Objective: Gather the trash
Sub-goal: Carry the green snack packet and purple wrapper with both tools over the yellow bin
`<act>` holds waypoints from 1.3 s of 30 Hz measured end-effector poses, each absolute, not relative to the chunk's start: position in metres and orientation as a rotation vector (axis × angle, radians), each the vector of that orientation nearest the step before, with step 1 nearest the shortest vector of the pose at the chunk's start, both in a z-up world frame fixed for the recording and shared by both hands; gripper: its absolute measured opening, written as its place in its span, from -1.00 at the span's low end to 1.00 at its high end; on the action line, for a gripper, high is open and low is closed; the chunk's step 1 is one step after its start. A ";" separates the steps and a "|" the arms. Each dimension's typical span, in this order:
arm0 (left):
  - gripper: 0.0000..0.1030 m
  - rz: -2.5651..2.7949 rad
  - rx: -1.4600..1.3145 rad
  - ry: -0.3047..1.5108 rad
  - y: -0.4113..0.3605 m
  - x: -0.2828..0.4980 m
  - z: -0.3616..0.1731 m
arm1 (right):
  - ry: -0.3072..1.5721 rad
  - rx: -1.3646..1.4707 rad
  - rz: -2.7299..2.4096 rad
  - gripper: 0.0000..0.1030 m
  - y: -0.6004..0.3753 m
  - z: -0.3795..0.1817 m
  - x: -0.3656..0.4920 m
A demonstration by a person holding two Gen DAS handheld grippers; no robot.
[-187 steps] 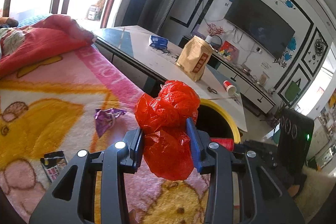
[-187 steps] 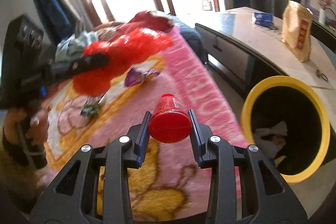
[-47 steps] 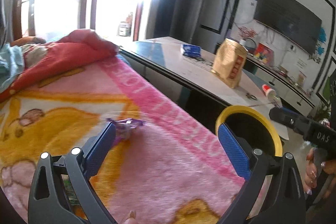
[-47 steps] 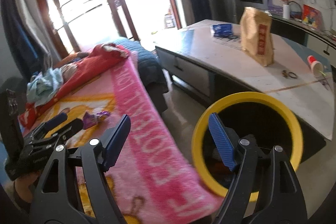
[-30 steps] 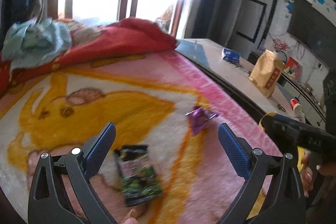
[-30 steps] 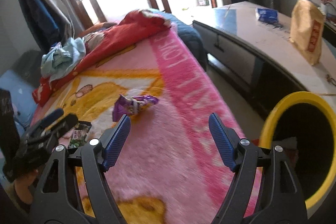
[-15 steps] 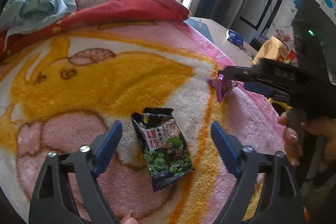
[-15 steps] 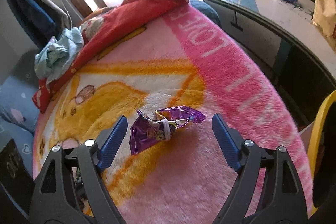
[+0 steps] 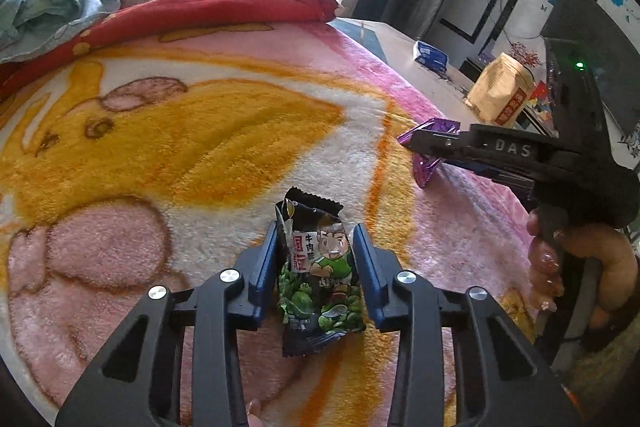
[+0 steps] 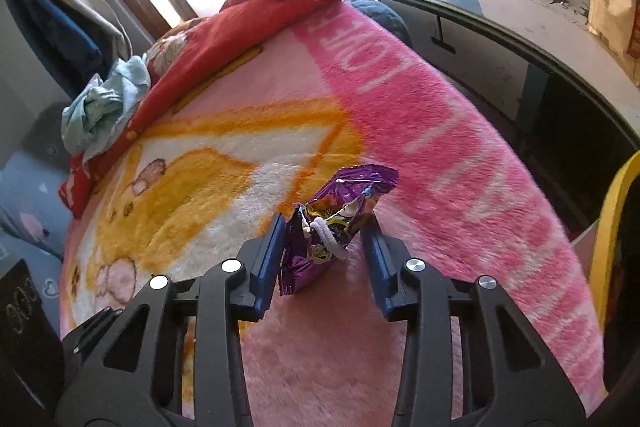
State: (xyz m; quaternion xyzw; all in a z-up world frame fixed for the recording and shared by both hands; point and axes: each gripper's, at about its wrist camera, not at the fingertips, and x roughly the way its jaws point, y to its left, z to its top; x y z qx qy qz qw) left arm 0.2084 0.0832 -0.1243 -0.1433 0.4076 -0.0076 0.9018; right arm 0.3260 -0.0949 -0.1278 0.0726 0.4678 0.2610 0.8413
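Note:
A black and green snack wrapper [image 9: 318,275] lies on the pink and yellow blanket [image 9: 200,147]. My left gripper [image 9: 316,245] has closed in around it, a blue pad on each side, touching or nearly touching its edges. A crumpled purple wrapper [image 10: 336,223] lies further right on the blanket and also shows in the left wrist view [image 9: 428,167]. My right gripper [image 10: 326,239] straddles it with its pads close against its sides. The right gripper body [image 9: 520,155] shows in the left wrist view, held by a hand.
A yellow-rimmed bin [image 10: 612,227] stands off the blanket's right edge. A long white table [image 10: 540,23] behind it carries a tan paper bag [image 9: 500,95] and a blue packet [image 9: 430,53]. A red quilt [image 9: 200,3] and light blue cloth [image 9: 52,3] lie at the far end.
Both grippers dropped their earlier items and swung from the bin to the blanket. In the last half second both have narrowed from wide open around their wrappers.

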 end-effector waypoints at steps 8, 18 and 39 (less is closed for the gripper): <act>-0.38 -0.077 -0.324 0.851 0.068 0.211 -0.124 | 0.937 0.153 0.519 -0.39 -0.139 -0.113 0.313; -0.40 -0.173 -0.286 0.830 0.025 0.216 -0.109 | 0.854 0.164 0.470 -0.39 -0.190 -0.088 0.299; -0.40 -0.352 -0.164 0.783 -0.067 0.233 -0.079 | 0.792 0.261 0.333 -0.39 -0.288 -0.079 0.285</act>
